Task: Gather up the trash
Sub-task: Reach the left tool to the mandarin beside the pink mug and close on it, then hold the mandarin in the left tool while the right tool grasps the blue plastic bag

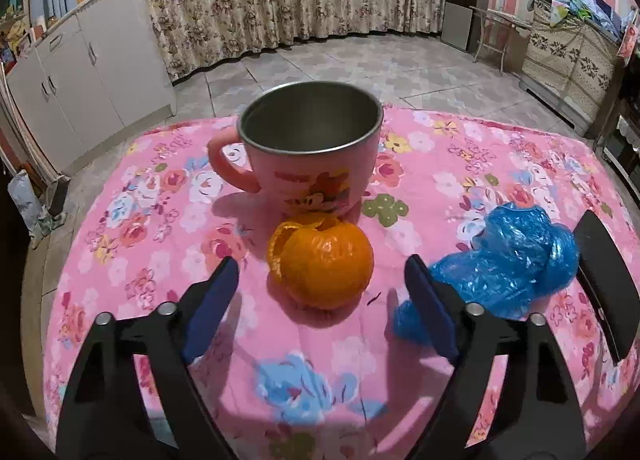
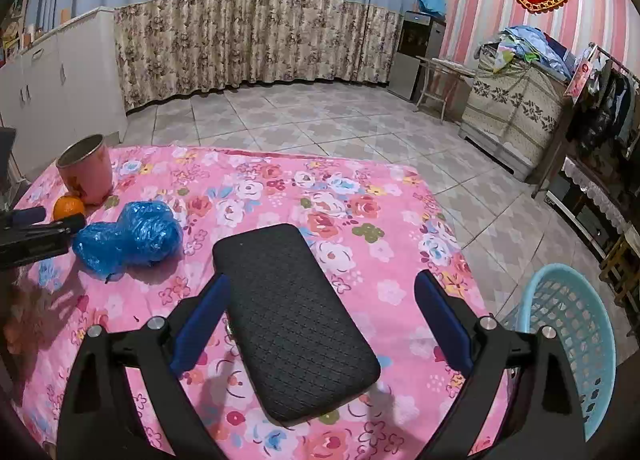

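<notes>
Pink floral cloth covered your worktop point(image 2: 360, 219), nothing yet collected: both grippers, left point(image 1: 318, 284) and right point(image 2: 322, 300), hung spread and empty. Nearest lay one black pad point(image 2: 292, 320), then one blue bag point(image 1: 500, 260), one orange peel point(image 1: 320, 260), one cup point(image 1: 308, 147); the basket point(image 2: 568, 340) looked empty.

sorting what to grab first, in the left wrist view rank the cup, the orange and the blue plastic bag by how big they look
1. cup, largest.
2. blue plastic bag and orange look about alike; the bag spreads wider, but it is crumpled and partly behind a finger, so I won't rank them.
</notes>
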A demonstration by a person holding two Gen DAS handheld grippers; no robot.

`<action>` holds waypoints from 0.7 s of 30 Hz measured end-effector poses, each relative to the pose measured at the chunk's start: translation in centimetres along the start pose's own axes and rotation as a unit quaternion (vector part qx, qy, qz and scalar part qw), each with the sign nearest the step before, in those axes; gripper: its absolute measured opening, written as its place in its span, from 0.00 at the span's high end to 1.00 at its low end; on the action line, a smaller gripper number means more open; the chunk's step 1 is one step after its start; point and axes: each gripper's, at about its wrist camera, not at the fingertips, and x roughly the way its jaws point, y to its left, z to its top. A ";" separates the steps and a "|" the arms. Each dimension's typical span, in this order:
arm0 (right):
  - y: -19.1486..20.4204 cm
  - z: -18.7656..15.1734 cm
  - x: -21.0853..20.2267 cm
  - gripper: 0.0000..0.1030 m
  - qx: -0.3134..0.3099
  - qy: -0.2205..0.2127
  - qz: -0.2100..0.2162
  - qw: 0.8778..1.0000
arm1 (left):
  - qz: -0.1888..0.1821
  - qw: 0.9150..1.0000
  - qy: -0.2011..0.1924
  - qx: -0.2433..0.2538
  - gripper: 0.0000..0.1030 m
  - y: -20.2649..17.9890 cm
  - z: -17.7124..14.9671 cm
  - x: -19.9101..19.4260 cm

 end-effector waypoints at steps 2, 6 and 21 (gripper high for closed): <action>0.0 0.0 0.0 0.11 0.002 0.000 0.000 1.000 | 0.002 1.000 0.003 -0.001 0.28 0.1 0.0 0.5; 0.1 -0.1 0.1 0.11 -0.002 0.003 -0.004 1.000 | -0.011 1.000 0.007 -0.008 0.47 0.3 -0.1 1.2; 3.6 0.9 1.1 0.11 -0.005 0.003 0.025 1.000 | -0.009 0.998 -0.061 -0.007 0.58 1.3 -1.8 -4.9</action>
